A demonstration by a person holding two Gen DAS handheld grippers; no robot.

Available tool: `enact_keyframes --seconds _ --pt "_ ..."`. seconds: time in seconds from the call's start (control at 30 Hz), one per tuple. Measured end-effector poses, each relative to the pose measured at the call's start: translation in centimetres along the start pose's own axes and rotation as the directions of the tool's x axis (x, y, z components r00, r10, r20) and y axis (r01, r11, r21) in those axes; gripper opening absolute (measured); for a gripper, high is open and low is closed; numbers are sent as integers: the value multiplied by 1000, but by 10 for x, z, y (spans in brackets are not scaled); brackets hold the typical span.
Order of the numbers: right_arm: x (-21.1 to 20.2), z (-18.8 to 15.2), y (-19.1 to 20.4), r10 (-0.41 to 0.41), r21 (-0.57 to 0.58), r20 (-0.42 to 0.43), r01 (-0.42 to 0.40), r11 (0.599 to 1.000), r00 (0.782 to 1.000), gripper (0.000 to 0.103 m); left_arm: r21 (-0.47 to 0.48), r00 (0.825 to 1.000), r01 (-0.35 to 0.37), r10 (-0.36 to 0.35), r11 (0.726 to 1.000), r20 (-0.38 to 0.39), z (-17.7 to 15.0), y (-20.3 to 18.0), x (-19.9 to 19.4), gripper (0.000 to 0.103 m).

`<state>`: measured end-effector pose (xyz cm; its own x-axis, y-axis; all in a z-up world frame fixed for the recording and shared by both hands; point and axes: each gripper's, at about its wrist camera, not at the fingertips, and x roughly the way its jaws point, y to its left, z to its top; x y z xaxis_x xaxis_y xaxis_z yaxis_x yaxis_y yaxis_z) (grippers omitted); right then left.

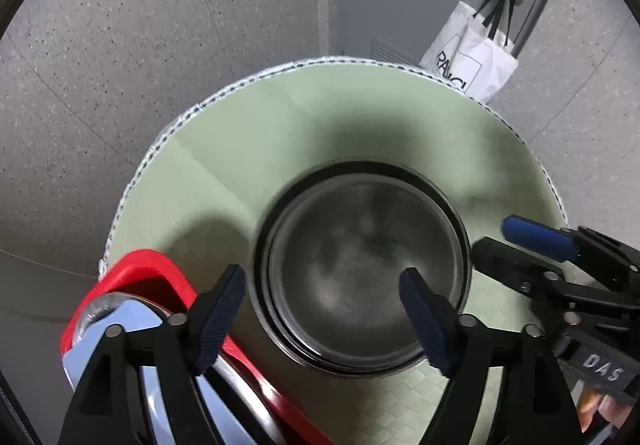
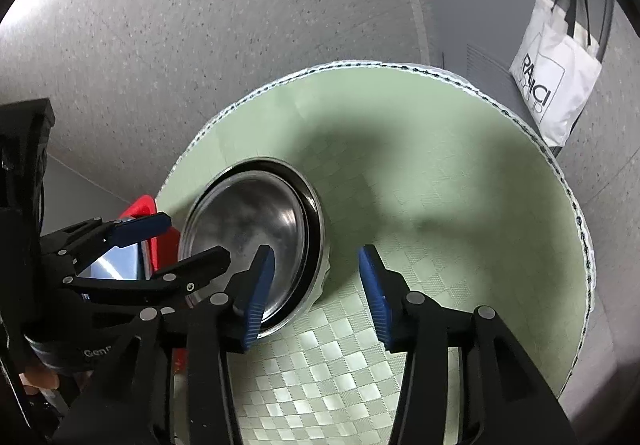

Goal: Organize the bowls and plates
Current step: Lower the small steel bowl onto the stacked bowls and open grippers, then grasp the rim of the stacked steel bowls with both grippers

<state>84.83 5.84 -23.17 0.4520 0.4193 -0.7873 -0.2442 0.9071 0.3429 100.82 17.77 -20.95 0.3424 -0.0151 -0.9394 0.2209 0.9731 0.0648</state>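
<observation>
A stack of steel bowls (image 1: 360, 269) stands on the round table with a green checked cloth (image 1: 304, 117). My left gripper (image 1: 324, 317) is open and empty, just above the stack's near rim. In the right wrist view the bowl stack (image 2: 256, 241) lies at the left of the cloth (image 2: 460, 205). My right gripper (image 2: 318, 293) is open and empty, its left finger over the stack's near right rim. The left gripper (image 2: 176, 241) shows at the left of that view, the right gripper (image 1: 508, 237) at the right of the left wrist view.
A red tray (image 1: 140, 273) with a shiny steel plate (image 1: 132, 329) in it sits at the table's left edge; it also shows in the right wrist view (image 2: 144, 205). A white tote bag (image 2: 556, 73) hangs beyond the table. Speckled grey floor surrounds the table.
</observation>
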Motion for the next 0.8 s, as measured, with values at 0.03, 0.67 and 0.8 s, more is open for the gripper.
enact_keyframes --seconds 0.03,0.67,0.8 --pt "-3 0 -1 7 7 8 -7 1000 1000 53 -2 1000 -3 3 1000 1 0 3 -1 79" --pt "33 -5 -7 119 128 -99 -106 986 988 71 -48 993 56 -61 997 -101 35 61 33 85" --pt "45 -7 -10 148 141 -132 -129 982 980 70 -28 991 66 -69 997 -117 41 57 43 75"
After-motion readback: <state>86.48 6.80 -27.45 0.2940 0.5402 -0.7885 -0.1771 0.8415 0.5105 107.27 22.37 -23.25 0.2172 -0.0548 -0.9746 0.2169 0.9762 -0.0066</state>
